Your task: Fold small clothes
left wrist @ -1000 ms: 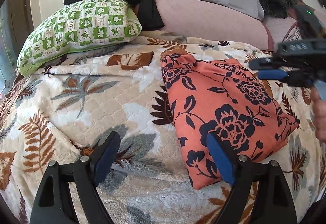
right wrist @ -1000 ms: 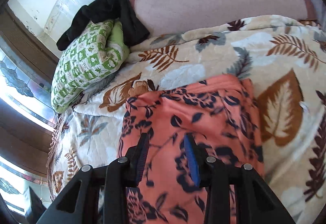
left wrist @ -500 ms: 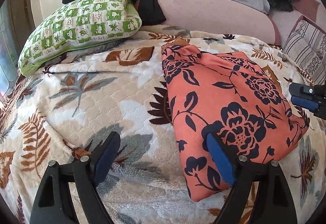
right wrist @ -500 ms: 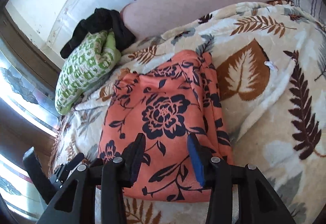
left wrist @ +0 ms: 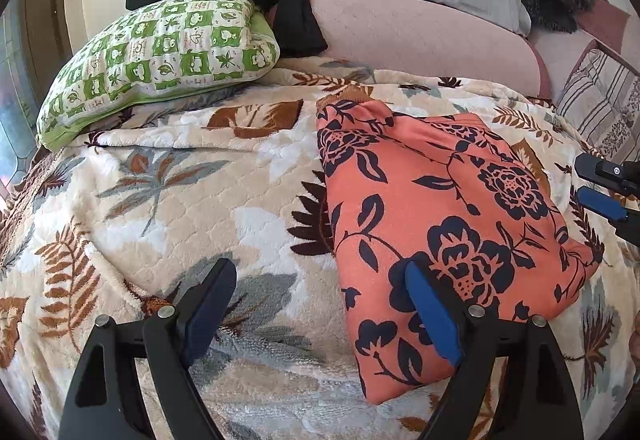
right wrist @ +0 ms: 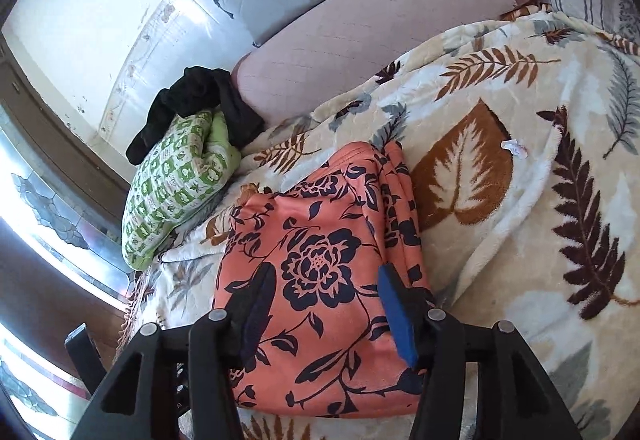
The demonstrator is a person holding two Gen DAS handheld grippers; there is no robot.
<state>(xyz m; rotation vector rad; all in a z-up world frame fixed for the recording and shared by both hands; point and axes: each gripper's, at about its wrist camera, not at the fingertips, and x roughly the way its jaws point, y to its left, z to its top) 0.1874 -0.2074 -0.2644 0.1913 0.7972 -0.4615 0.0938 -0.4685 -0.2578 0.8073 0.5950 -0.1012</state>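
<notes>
blanket (left wrist: 160, 207) covers the bed; garment (left wrist: 440, 207) lies on it as a folded packet, right of the green pillow (left wrist: 160, 51). fold looks finished; next likely smoothing or setting aside. left gripper (left wrist: 320, 304) released, low beside garment; right gripper (right wrist: 324, 304) released, over its near edge.

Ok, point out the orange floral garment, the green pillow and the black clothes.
orange floral garment (left wrist: 440, 207): left wrist view, middle of the folded top face.
green pillow (left wrist: 160, 55): left wrist view, centre of the checked cover.
black clothes (right wrist: 196, 95): right wrist view, bunched middle.
</notes>
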